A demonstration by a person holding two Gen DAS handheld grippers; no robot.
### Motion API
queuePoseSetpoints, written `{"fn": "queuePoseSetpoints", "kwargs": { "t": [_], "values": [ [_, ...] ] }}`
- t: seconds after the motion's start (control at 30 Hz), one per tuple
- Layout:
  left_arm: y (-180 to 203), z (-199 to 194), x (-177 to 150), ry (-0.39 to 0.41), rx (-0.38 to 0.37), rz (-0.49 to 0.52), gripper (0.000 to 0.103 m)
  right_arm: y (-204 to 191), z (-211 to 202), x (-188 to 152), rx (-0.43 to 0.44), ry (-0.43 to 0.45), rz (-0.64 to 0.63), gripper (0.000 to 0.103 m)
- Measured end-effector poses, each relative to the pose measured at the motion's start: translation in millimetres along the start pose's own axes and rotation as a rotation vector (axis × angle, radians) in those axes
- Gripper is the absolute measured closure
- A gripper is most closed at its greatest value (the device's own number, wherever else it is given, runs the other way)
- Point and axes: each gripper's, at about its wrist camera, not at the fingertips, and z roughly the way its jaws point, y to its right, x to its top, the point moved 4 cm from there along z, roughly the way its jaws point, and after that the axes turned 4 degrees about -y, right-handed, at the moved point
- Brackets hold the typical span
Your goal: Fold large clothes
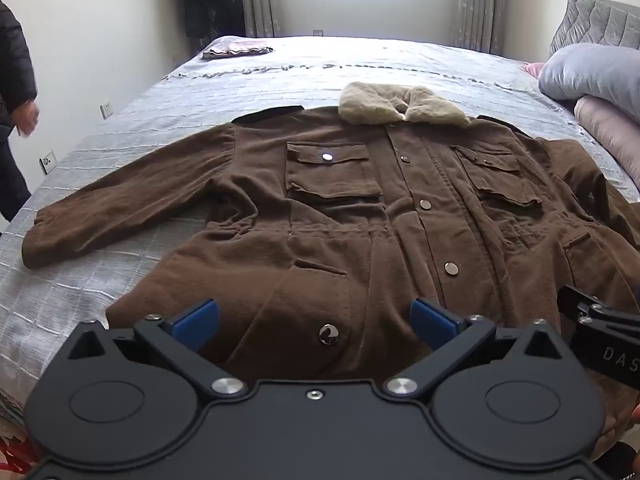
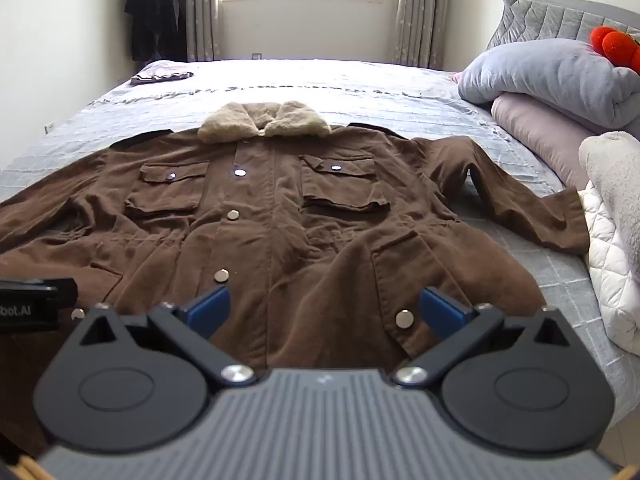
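Take the brown coat as your landmark: it lies flat and face up across the grey bedspread, front buttoned, fleece collar at the far end and hem towards you.

Far left of the coat, off the bed's edge, a person in a dark padded jacket stands by the wall, one hand hanging near the wall sockets. The coat's left sleeve stretches out towards that side, lying flat on the bedspread. Beyond the collar, at the far left corner of the bed, sits a small folded cloth; dark clothes hang on the wall behind it, beside the window curtains.

Your left gripper hovers over the hem left of the button row, jaws spread wide with nothing between them — only coat fabric below. Your right gripper hangs over the hem right of the button row, its jaws just as wide and empty.

Right of the coat, its other sleeve reaches to a white quilted cover — the cuff ends just beside it. Behind that lie a pink pillow, a grey-blue pillow and a red plush toy.
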Motion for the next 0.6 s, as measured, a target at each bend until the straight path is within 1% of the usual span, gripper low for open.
{"fn": "queuePoseSetpoints", "kwargs": {
  "t": [0.07,0.1,0.2,0.23,0.37,0.4,0.6],
  "values": [
    [0,1,1,-0.003,-0.009,-0.005,0.000,-1,1,0,0.004,-0.001,-0.010,0.000],
    [-8,0,2,-0.004,-0.019,-0.011,0.000,-2,1,1,0.006,-0.001,-0.014,0.000],
    [-16,-5,4,-0.001,-0.025,-0.021,0.000,-3,4,2,0.009,-0.001,-0.027,0.000],
    [-18,-6,5,-0.001,-0.027,-0.023,0.000,-11,-1,3,0.004,0.003,-0.034,0.000],
    [-20,-5,4,0.009,-0.010,-0.026,0.000,-12,-2,1,0.003,0.000,-0.056,0.000],
    [-22,-4,5,0.009,-0.008,-0.029,0.000,-19,3,5,-0.005,-0.012,-0.061,0.000],
    [-30,-4,8,0.015,-0.003,-0.038,0.000,-22,2,6,-0.010,-0.011,-0.069,0.000]
  ]
}}
